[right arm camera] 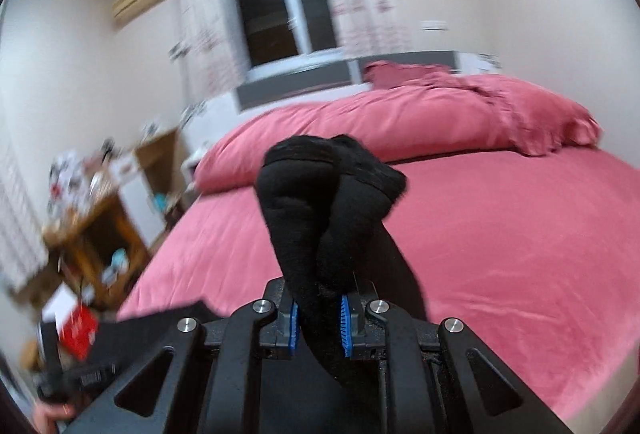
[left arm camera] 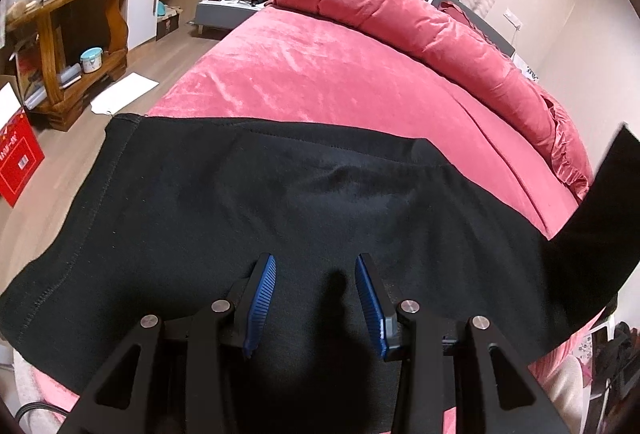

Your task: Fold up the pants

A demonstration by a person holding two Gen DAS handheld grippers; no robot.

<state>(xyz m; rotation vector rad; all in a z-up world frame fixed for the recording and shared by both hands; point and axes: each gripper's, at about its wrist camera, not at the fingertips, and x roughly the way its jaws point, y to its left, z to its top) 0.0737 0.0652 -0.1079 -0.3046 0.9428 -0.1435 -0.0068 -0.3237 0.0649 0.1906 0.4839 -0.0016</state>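
A bedroom is showing in both views, with a bed (left arm camera: 320,74) under a pink cover filling the middle. In the left wrist view, a red box (left arm camera: 18,162) is standing at the far left on the wood floor (left arm camera: 72,154), a wooden shelf (left arm camera: 76,46) is rising behind it, and a white sheet (left arm camera: 124,92) is lying on the floor just beside the bed's left edge, leaving an open strip of floor between shelf and bed. The pants (left arm camera: 280,202) are lying flat across the near end of the bed, their stitched left edge hanging past the mattress side and their far edge running straight across the cover; beyond that edge the cover is lying bare up to the rolled duvet (left arm camera: 420,18) along the right. The left gripper (left arm camera: 316,262) is hovering over the cloth with its blue pads parted and nothing between them. At the right edge of that view a flap of the same pants is lifting off the bed. In the right wrist view, blurred by motion, the shelf is sitting at the left, a window (right arm camera: 280,10) is showing behind the headboard, and the right gripper (right arm camera: 318,308) is clamping a bunched end of the pants (right arm camera: 320,186), which is standing up between the nearly closed pads, well above the cover. To its right the cover is stretching wide and clear to the bed's edge.
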